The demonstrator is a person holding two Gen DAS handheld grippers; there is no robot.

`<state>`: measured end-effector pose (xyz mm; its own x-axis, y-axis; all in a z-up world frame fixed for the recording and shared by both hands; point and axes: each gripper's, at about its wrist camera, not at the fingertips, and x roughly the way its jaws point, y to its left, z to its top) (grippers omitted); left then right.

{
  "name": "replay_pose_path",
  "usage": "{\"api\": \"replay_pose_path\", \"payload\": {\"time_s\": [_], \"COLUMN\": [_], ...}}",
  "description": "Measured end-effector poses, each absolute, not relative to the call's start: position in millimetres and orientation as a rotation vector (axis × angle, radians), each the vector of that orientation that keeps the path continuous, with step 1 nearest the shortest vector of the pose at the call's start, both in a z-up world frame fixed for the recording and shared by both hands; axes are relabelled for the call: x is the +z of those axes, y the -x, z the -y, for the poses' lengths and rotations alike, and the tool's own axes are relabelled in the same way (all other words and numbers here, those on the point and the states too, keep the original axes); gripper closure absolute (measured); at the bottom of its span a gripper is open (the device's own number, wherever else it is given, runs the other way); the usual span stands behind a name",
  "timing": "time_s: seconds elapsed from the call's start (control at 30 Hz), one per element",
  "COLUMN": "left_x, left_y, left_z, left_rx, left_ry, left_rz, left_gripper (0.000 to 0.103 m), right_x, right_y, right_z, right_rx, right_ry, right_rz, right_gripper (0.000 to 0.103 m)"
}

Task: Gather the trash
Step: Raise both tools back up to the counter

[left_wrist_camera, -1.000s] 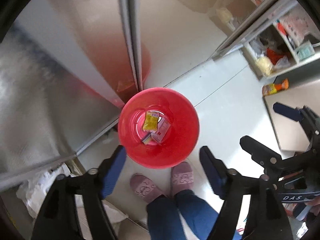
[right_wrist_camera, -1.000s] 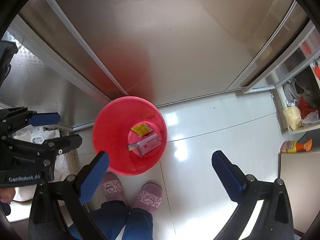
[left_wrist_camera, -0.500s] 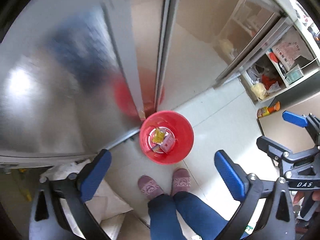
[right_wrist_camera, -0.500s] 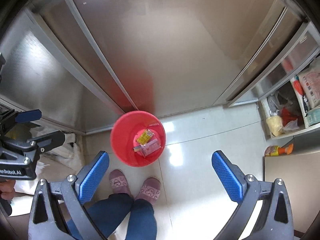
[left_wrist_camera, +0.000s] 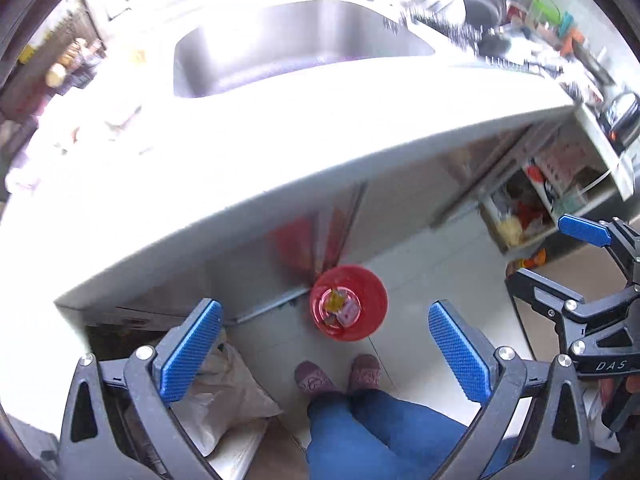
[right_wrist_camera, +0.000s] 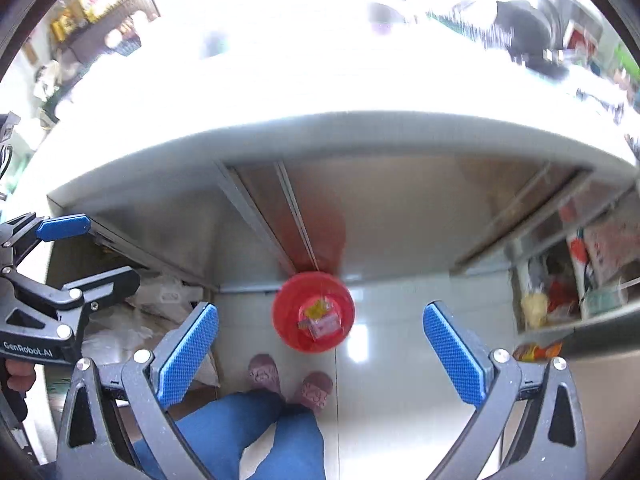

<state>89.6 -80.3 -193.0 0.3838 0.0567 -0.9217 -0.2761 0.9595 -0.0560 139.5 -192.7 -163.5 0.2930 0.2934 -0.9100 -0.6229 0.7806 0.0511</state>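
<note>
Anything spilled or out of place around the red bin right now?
Nothing stands out. The red bin stands upright on the floor by the cabinet, wrappers inside it, none visible on the tiles around it. Both tools are open and empty.

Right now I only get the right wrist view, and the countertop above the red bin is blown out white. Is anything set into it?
Observer: Yes. The left wrist view shows a steel sink sunk into the countertop, above the cabinet doors that the red bin stands against.
Operator: And the left gripper? I only catch it side-on at my frame's edge.
Observer: The left gripper is open. Its jaws have just been opening and nothing sits between the blue pads, only floor and bin far below.
</note>
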Motion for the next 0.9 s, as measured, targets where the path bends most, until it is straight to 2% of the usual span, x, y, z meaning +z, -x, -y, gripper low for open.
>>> {"api": "replay_pose_path", "payload": {"time_s": [0.23, 0.43, 0.7, 0.9], "left_x": [-129.3, -91.4, -67.9, -70.1], "left_y": [-80.5, -72.8, -51.7, -50.9], "left_z": [67.1, 33.1, -28.5, -89.6], "left_rx": [0.295, 0.372, 0.51, 0.561], "left_ry": [0.225, 0.274, 0.315, 0.351], "left_rz": [-1.081, -1.021, -1.018, -1.019], "left_gripper": [0.0, 0.0, 0.0, 0.0], "right_x": [-101.2, -73.7, -53.0, -60.7], "right_y": [-141.6, -155.3, -165.5, -173.2], "right_z": [174.3, 147.5, 80.9, 7.5], "right_rx": [0.719, 0.793, 0.922, 0.983], "right_ry": [0.344, 0.349, 0.421, 0.457], "right_rz": [-1.004, -0.943, -0.918, -0.945], "right_gripper": [0.001, 0.001, 0.001, 0.001]}}
